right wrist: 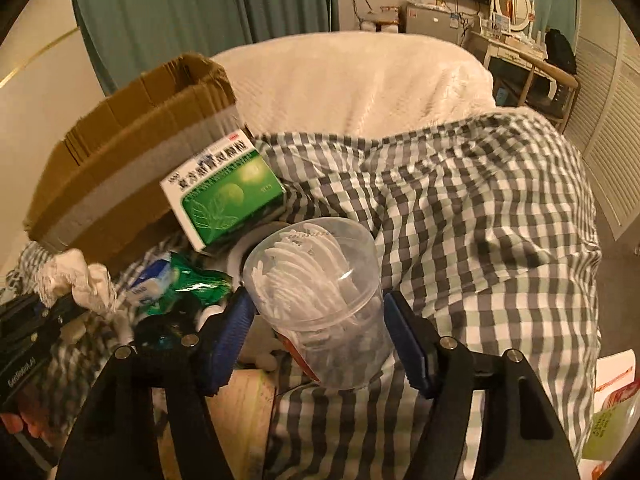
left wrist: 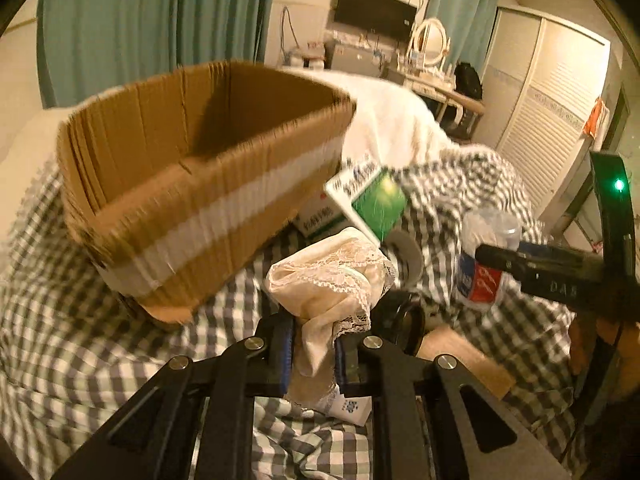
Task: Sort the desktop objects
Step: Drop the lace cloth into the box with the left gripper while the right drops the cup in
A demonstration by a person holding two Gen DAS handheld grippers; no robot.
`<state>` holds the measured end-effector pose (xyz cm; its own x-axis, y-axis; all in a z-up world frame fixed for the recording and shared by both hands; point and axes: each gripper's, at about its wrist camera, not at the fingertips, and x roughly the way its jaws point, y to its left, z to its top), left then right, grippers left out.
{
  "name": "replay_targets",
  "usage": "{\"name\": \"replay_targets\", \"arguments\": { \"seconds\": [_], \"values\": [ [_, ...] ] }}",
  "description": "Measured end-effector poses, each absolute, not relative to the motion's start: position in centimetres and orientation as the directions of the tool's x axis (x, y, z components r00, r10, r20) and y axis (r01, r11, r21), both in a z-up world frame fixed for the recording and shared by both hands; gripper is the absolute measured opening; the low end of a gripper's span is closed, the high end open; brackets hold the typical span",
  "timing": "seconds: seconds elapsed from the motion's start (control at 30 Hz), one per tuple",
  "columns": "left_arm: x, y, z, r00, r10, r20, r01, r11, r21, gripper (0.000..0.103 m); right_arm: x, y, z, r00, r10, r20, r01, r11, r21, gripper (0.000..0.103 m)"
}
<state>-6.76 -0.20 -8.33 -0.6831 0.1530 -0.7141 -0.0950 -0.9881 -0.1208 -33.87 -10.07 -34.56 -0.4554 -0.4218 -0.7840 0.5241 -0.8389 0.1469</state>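
Note:
My left gripper [left wrist: 314, 350] is shut on a cream lace cloth [left wrist: 332, 280] and holds it just right of the open cardboard box [left wrist: 192, 216]. The cloth also shows in the right wrist view [right wrist: 80, 280]. My right gripper [right wrist: 318, 320] is shut on a clear plastic jar of white floss picks [right wrist: 320, 292]. The jar shows in the left wrist view [left wrist: 486, 256] with the right gripper's finger across it. A green and white medicine box [right wrist: 224, 192] leans against the cardboard box [right wrist: 120, 168]; it shows in the left wrist view [left wrist: 368, 196] too.
Everything lies on a grey checked bedsheet [right wrist: 480, 220] with a white blanket [right wrist: 360, 80] behind. A green packet [right wrist: 180, 284], a black round object [left wrist: 404, 320] and a flat brown pad [left wrist: 468, 360] lie near the grippers. A wardrobe [left wrist: 548, 92] stands at right.

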Motion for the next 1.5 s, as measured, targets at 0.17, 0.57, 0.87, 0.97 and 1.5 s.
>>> {"name": "replay_targets", "arguments": {
  "seconds": [0.17, 0.57, 0.87, 0.97, 1.5],
  "values": [
    [-6.3, -1.4, -5.6, -0.734, 0.14, -0.664, -0.08, -0.989, -0.121, 0.016, -33.6, -9.7, -32.8, -0.468, -0.474, -0.746, 0.537, -0.823, 0.186, 0.065],
    [-8.5, -5.4, -0.1, -0.813, 0.086, -0.576, -0.013, -0.992, -0.128, 0.016, -32.8, -11.6, -26.4, -0.463, -0.586, -0.665, 0.608, -0.756, 0.244, 0.065],
    [-12.9, -9.2, 2.0, -0.843, 0.058, -0.534, 0.031, -0.987, -0.156, 0.016, -35.1, -18.0, -21.5, -0.391, -0.692, -0.607, 0.696, -0.654, 0.297, 0.065],
    [-14.7, -10.5, 1.2, -0.84, 0.042, -0.541, 0.056, -0.985, -0.163, 0.016, -36.3, -21.4, -20.1, -0.371, -0.724, -0.582, 0.728, -0.615, 0.302, 0.065],
    [-18.2, -13.6, -3.7, -0.787, -0.005, -0.617, 0.127, -0.98, -0.155, 0.027, -40.8, -30.8, -25.1, -0.282, -0.712, -0.644, 0.745, -0.585, 0.321, 0.066]
  ]
}}
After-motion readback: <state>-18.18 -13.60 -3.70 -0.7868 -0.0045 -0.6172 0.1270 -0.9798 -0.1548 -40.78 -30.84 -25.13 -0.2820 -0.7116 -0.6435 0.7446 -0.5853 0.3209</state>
